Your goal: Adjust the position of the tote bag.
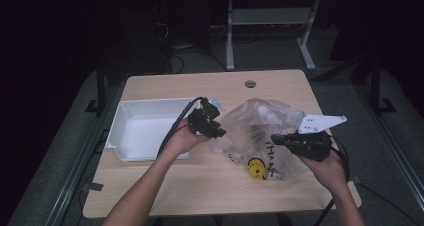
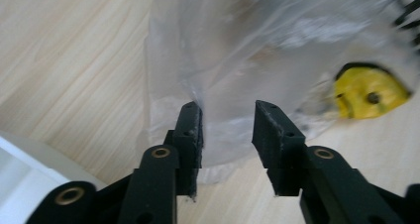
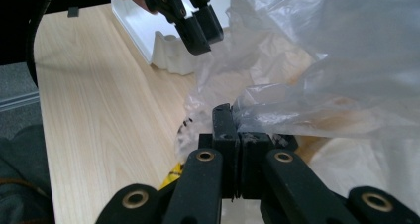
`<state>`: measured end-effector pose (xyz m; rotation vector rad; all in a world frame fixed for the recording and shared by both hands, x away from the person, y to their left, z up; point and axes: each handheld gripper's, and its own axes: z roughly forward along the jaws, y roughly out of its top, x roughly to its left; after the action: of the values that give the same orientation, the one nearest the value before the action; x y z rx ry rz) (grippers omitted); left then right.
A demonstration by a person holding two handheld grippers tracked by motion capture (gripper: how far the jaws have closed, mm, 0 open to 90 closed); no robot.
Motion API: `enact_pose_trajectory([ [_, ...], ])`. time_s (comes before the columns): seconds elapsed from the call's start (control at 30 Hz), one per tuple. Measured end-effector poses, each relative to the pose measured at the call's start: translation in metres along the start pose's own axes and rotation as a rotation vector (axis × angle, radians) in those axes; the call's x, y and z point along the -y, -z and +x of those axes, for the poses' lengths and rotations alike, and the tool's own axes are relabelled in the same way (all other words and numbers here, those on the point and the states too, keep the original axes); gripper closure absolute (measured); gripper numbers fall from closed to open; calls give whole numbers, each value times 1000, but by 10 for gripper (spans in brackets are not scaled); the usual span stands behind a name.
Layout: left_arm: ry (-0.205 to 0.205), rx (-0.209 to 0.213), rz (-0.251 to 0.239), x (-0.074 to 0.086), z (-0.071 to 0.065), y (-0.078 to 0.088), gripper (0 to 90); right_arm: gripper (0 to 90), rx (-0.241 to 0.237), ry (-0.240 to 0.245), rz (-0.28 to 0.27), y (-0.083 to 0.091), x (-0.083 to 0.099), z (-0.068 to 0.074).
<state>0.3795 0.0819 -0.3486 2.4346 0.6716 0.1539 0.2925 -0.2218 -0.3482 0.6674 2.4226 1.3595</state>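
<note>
A crumpled clear plastic bag with black lettering lies on the wooden table, and a yellow object sits inside it near the front. My right gripper is shut on a fold of the bag, pinched between its jaws. My left gripper is at the bag's left edge. In the left gripper view its jaws stand apart, with bag film between and behind them and the left jaw brushing the film's edge. The yellow object shows through the plastic to the right.
A white tray sits at the table's left, just behind my left hand; its rim also shows in the right gripper view. Bare table top stretches along the front edge. A round grommet is at the back.
</note>
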Motion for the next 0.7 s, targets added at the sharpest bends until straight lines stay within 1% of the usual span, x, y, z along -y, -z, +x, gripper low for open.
enact_pose_trajectory([
  [0.03, -3, -2, -5, -1, -1, 3, 583, 885, -1, -2, -1, -5, -1, 0],
  [0.07, -8, 1, -13, -2, -3, 7, 583, 885, -1, -2, -1, -5, -1, 0],
  [0.1, -15, 6, -29, -4, -5, 13, 567, 884, -5, -4, -5, -10, -2, 0],
  [0.13, -15, 6, -29, -4, -5, 13, 556, 884, -5, -4, -5, -10, -2, 0],
  [0.17, -17, 6, -40, -6, -7, 16, 556, 884, -11, -8, -10, -12, -2, 0],
  [0.2, -30, 4, -48, -7, -9, 19, 536, 884, -23, -12, -19, -16, -2, 1],
  [0.23, -37, 13, -69, -10, -12, 24, 528, 884, -33, -18, -26, -18, -2, 2],
  [0.27, -37, 13, -69, -10, -12, 24, 518, 884, -33, -18, -26, -18, -2, 2],
  [0.3, -48, 14, -73, -12, -14, 27, 498, 884, -44, -18, -19, -23, -2, 3],
  [0.33, -48, 18, -83, -14, -17, 29, 498, 884, -44, -18, -19, -23, -2, 3],
  [0.37, -55, 22, -89, -15, -20, 30, 489, 884, -53, -17, -16, -27, -2, 5],
  [0.4, -64, 29, -93, -16, -22, 32, 489, 884, -53, -17, -16, -27, -2, 5],
  [0.47, -76, 34, -105, -19, -27, 34, 476, 884, -60, -14, -12, -33, -2, 7],
  [0.5, -91, 38, -101, -20, -29, 36, 476, 884, -60, -14, -12, -33, -2, 7],
  [0.63, -113, 51, -127, -26, -37, 40, 458, 884, -76, -28, -16, -39, 0, 7],
  [0.7, -117, 61, -143, -28, -40, 42, 450, 884, -81, -33, -16, -44, 1, 7],
])
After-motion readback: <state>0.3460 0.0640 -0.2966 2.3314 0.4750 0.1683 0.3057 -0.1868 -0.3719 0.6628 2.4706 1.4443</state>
